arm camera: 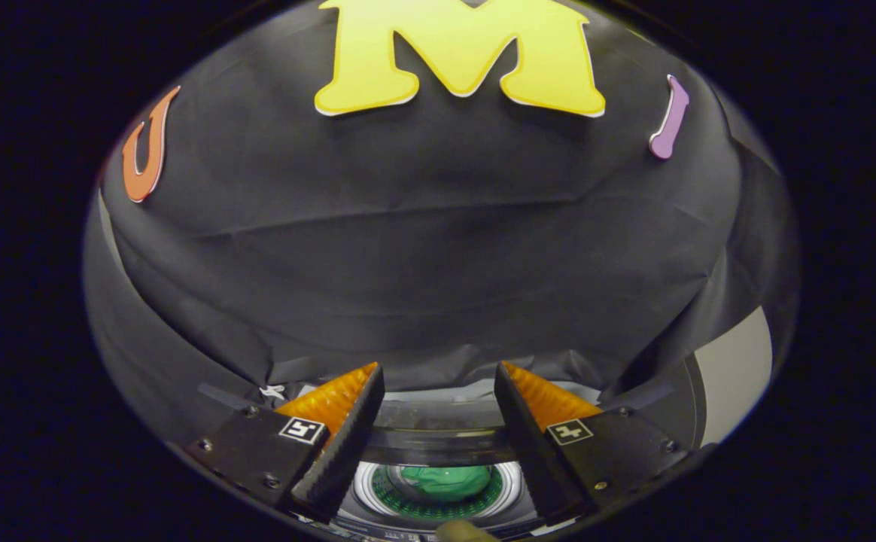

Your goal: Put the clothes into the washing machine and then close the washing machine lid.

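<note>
My gripper (438, 380) is open, its two fingers spread wide with nothing between them. Below and between the fingers lies the top of the washing machine (438, 440), seen from above. Through its round drum opening (438, 493) I see a green piece of clothing (445, 480) lying inside the drum. A dark see-through lid (438, 421) lies across the machine top just beyond the opening; whether it covers the opening I cannot tell.
The booth's black cloth wall (423, 248) rises close behind the machine and takes up most of what lies ahead. A pale panel (735, 369) stands at the right beside the cloth. A small tan tip (462, 531) shows at the near rim of the machine.
</note>
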{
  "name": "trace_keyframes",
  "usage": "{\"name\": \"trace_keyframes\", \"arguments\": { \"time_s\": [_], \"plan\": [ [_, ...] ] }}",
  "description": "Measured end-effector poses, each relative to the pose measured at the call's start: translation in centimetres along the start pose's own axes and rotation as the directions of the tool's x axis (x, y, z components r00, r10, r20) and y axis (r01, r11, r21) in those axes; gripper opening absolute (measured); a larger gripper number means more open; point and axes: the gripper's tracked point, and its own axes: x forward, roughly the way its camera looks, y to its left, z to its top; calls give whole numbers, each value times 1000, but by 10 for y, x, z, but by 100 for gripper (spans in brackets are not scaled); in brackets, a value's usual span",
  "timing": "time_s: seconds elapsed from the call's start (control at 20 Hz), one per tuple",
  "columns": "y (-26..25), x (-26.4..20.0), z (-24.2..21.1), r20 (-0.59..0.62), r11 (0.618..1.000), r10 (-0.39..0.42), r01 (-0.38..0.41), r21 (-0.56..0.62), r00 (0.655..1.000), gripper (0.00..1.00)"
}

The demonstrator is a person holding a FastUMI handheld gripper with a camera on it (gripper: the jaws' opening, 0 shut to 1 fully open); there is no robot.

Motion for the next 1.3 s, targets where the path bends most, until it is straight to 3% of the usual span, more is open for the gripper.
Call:
{"name": "trace_keyframes", "arguments": {
  "time_s": [1.3],
  "plan": [
    [-2, -41, -47, 52, 999, 22, -20, -50, 998, 93]
  ]
}}
